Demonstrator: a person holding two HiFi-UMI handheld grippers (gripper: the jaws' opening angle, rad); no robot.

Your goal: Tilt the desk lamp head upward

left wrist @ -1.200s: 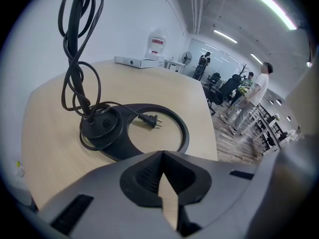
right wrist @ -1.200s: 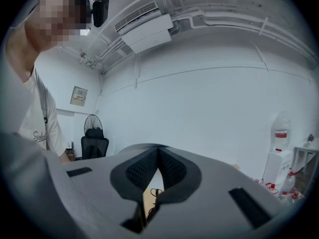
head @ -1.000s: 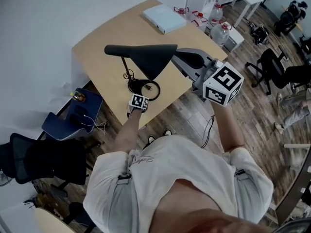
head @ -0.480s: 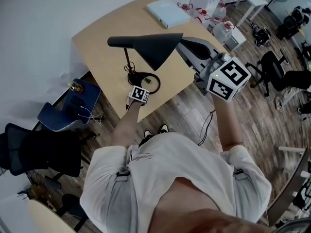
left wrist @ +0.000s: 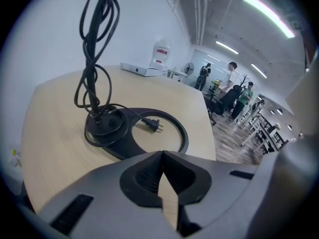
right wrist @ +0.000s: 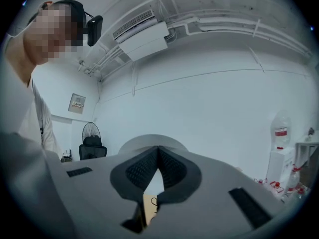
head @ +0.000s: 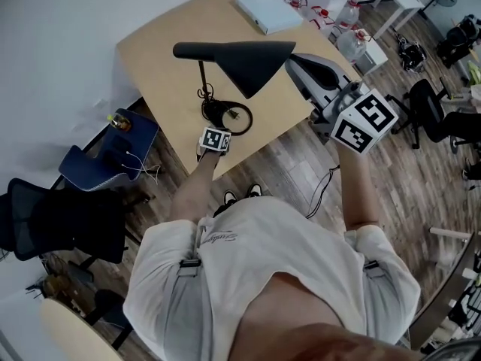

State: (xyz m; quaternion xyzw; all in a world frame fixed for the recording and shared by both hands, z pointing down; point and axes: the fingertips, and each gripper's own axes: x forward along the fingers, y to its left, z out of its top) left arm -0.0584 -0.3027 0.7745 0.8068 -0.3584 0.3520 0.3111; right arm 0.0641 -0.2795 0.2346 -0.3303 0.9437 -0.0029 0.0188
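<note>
The lamp stands near the near edge of the table (head: 161,59), its base (head: 213,112) on the wood with the cord (left wrist: 92,59) looped up the stem and the plug (left wrist: 151,124) lying inside the base ring. My left tongs (left wrist: 162,153) hover just inside that edge, pressed together with nothing between them, pointing at the base but not touching it. My right tongs (right wrist: 158,148) are also together and empty, angled up toward the wall, their tip just beside the wide mouth of the lamp head (head: 239,57) out past the right edge. I cannot tell whether they touch it. From above the head looks roughly level, so I judge the tilt is at best partly made. The upward nudge seems left to do.
</note>
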